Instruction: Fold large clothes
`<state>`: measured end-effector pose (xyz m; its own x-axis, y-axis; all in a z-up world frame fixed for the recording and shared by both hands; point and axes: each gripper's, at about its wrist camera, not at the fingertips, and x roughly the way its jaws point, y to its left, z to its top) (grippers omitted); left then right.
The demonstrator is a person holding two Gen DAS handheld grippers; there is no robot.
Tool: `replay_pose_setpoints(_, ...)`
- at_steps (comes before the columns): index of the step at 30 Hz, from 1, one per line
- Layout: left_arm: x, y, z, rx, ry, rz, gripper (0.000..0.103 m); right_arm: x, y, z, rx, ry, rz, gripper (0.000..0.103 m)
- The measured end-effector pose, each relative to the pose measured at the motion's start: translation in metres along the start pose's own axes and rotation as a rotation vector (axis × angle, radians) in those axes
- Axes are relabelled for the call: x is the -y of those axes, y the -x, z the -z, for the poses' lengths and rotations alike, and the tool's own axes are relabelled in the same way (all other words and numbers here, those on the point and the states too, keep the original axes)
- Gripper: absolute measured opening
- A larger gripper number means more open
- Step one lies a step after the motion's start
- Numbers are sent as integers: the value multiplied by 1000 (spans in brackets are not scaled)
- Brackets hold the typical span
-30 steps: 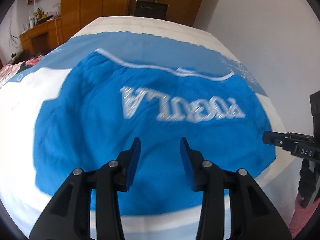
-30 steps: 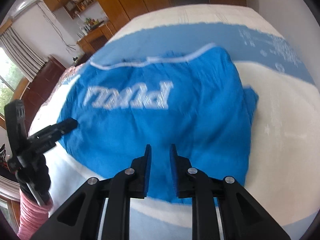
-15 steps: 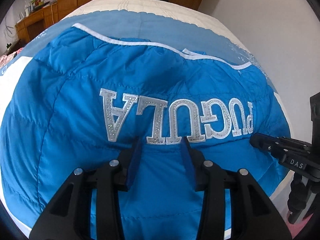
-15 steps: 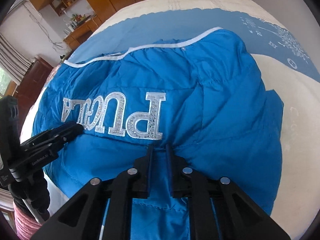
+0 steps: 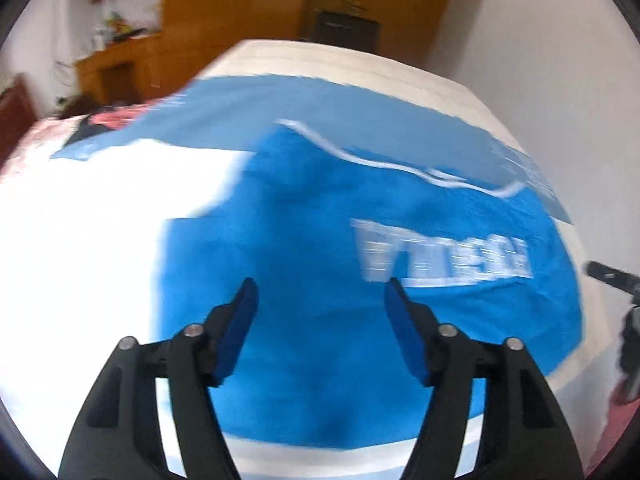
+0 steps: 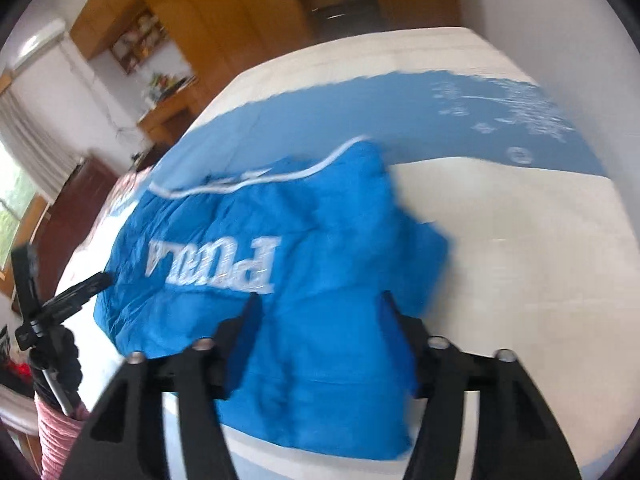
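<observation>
A bright blue padded jacket (image 5: 312,248) with silver lettering and a white-piped hem lies folded on the bed (image 5: 100,240). In the left wrist view my left gripper (image 5: 320,292) hovers over the jacket's near part. Its jaws are opening wide and the blue pads press on nothing. In the right wrist view my right gripper (image 6: 320,304) hangs above the jacket (image 6: 320,240) just right of the lettering. Its jaws are also opening and no fabric is pinched between them. Each gripper shows at the edge of the other's view: the right gripper (image 5: 608,276) and the left gripper (image 6: 76,288).
The bedspread (image 6: 520,260) is white with broad blue bands. A pink sleeve (image 6: 56,428) shows under the left gripper. A pink patterned cloth (image 5: 108,118) lies at the bed's left edge. Wooden wardrobes (image 5: 240,0), a cluttered desk (image 5: 120,64) and a dark chair (image 5: 344,32) stand beyond the bed; a white wall is on the right.
Half a second ago both grippers were low on the jacket, the right one nearly shut on fabric. Both have since pulled back and spread their jaws, leaving the jacket flat on the bed.
</observation>
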<state>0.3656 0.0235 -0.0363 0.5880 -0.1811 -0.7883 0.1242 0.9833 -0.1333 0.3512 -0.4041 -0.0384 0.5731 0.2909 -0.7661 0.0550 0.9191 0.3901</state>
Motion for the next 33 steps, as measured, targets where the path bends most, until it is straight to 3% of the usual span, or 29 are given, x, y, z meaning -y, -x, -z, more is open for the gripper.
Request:
replay_pose_setpoints(3, -39, 3, 6, -8, 42, -39, 69, 33, -2, -3, -19, -86, -15, 72)
replay_pose_setpoints(6, -62, 1, 11, -16, 96, 33, 73, 50, -16, -7, -34, -133, -79, 77)
replay_pose_setpoints(12, -74, -13, 14, -18, 130, 153, 76, 65, -56, -3, -122, -221, -277, 81)
replay_pose_setpoints(16, -81, -28, 11, -42, 163, 168, 79, 68, -74, -1, -149, -231, -279, 82)
replay_pose_setpoints(22, -93, -58, 13, -85, 242, 290, 84, 72, -89, 1, -145, -246, -342, 84)
replay_pose_setpoints(27, -81, -75, 13, -107, 235, 329, 87, 66, -95, 0, -128, -203, -355, 83)
replay_pose_setpoints(29, -75, -77, 11, -109, 223, 316, 86, 60, -97, -1, -119, -181, -339, 77)
replay_pose_setpoints(31, -74, -76, 11, -102, 218, 301, 74, 58, -100, -1, -118, -172, -330, 61)
replay_pose_setpoints(33, -69, -72, 11, -94, 207, 277, 63, 61, -102, 0, -126, -199, -375, 41)
